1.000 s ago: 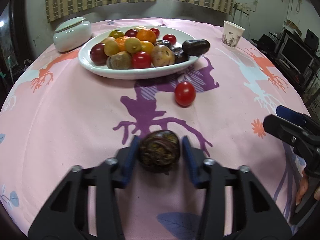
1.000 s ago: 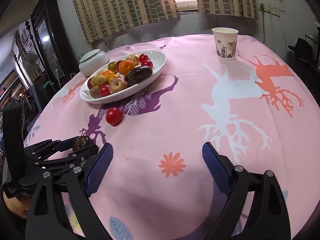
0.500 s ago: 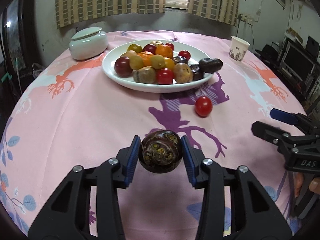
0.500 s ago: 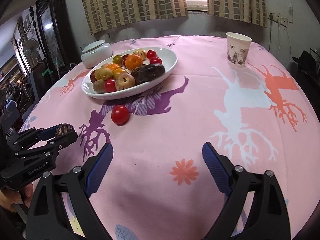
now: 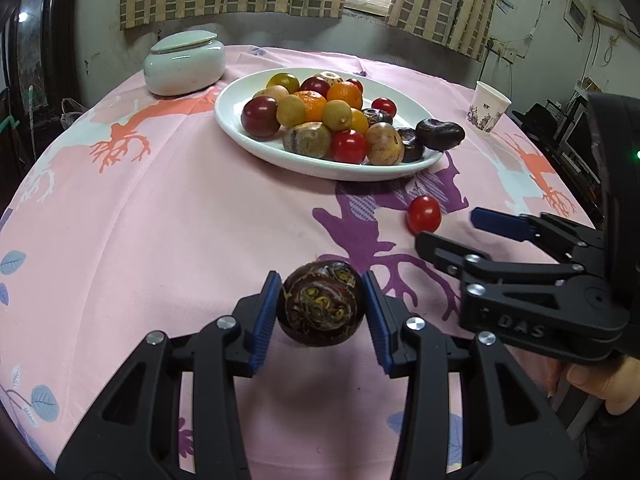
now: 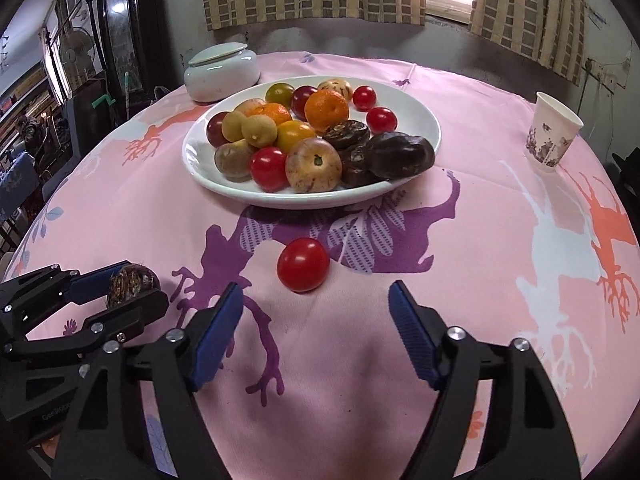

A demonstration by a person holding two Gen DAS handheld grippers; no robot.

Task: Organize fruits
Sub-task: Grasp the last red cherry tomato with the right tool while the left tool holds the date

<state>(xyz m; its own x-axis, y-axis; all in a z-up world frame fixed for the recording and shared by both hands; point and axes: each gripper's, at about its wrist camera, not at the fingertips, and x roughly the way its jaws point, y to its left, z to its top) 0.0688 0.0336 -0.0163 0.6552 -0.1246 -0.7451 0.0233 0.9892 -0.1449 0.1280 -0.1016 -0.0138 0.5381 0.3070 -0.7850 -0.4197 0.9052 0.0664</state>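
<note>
A dark brown round fruit (image 5: 321,305) hangs above the pink cloth, with my left gripper (image 5: 322,304) shut on it; the right wrist view shows the same fruit (image 6: 132,283) at the lower left. A loose red tomato (image 6: 303,264) lies on the cloth just ahead of my right gripper (image 6: 316,306), whose jaws are closing with nothing between them. In the left wrist view that tomato (image 5: 423,213) sits beside the right gripper's (image 5: 454,228) tips. The white plate (image 6: 424,120) behind holds several fruits.
A pale lidded ceramic jar (image 6: 221,71) stands behind the plate at the left. At the back right of the round table is a paper cup (image 6: 552,136). A person's hand (image 5: 612,384) holds the right gripper's handle. Dark furniture surrounds the table.
My right gripper has swung left toward the loose tomato and its jaws have narrowed. The left gripper has lifted the dark fruit slightly and shifted left, so the plate sits more to the right.
</note>
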